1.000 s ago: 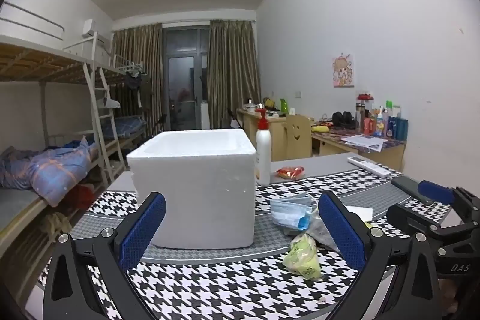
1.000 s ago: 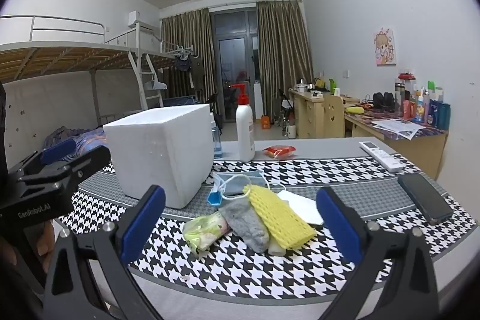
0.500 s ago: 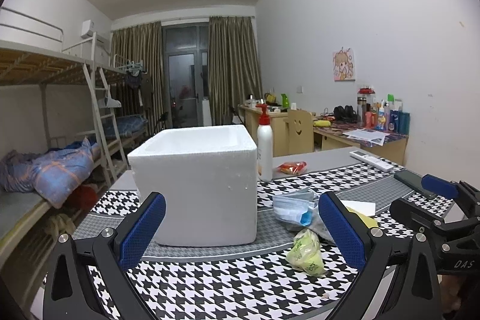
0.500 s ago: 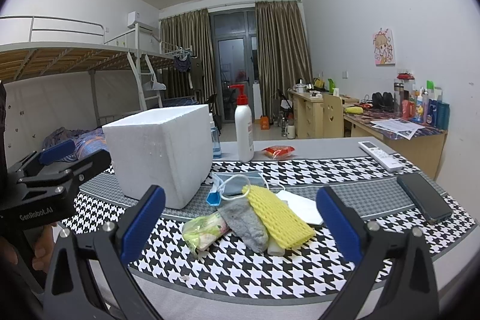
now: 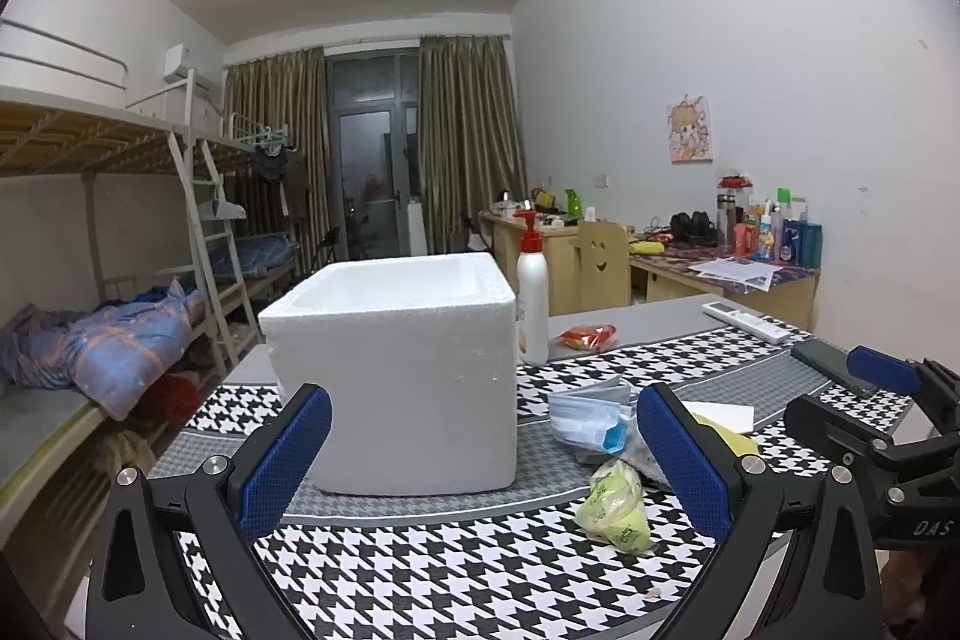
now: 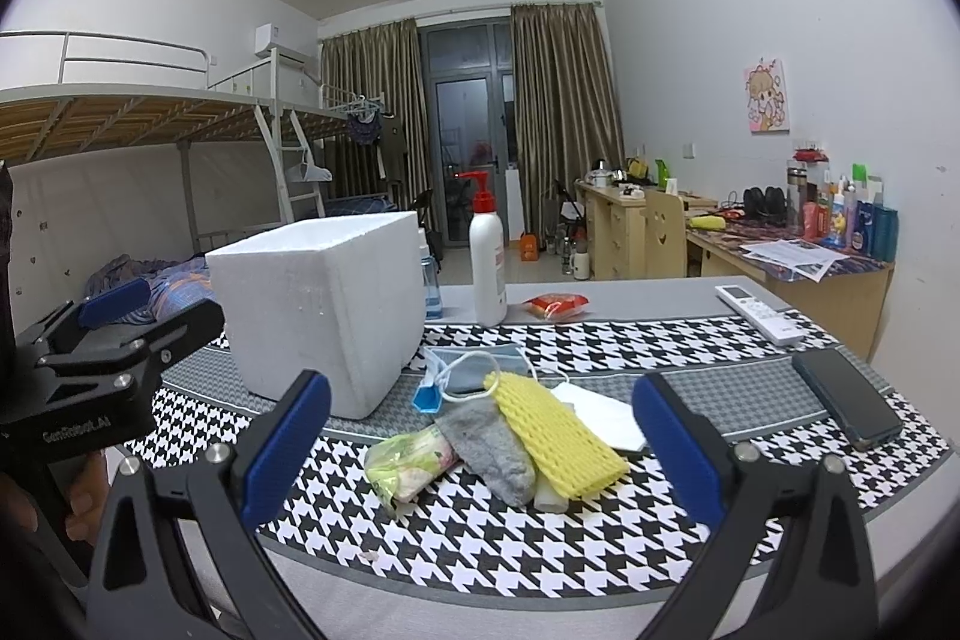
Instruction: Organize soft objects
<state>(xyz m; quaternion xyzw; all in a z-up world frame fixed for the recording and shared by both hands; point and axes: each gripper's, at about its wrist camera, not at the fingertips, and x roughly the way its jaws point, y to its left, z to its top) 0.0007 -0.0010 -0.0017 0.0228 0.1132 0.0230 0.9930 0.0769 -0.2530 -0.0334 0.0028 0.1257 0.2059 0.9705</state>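
A small pile of soft things lies on the houndstooth table (image 6: pixel 480 538): a yellow foam net (image 6: pixel 555 433), a grey sock (image 6: pixel 489 439), a green plastic packet (image 6: pixel 408 460) (image 5: pixel 615 505), a blue face mask (image 6: pixel 474 370) (image 5: pixel 591 415) and a white tissue (image 6: pixel 600 409). An open white foam box (image 6: pixel 321 304) (image 5: pixel 393 370) stands left of the pile. My right gripper (image 6: pixel 480 454) is open, hovering in front of the pile. My left gripper (image 5: pixel 480 466) is open too, facing the box, nothing between its fingers.
Behind the box stand a white pump bottle (image 6: pixel 487 274) and a red snack packet (image 6: pixel 555 304). A remote (image 6: pixel 759 313) and a dark phone (image 6: pixel 846 403) lie at the right. Bunk beds (image 5: pixel 90 220) are on the left, desks (image 6: pixel 780 274) along the right wall.
The left gripper has drifted slightly back and up, so the box and pile sit a little lower and farther. The right view is nearly unchanged.
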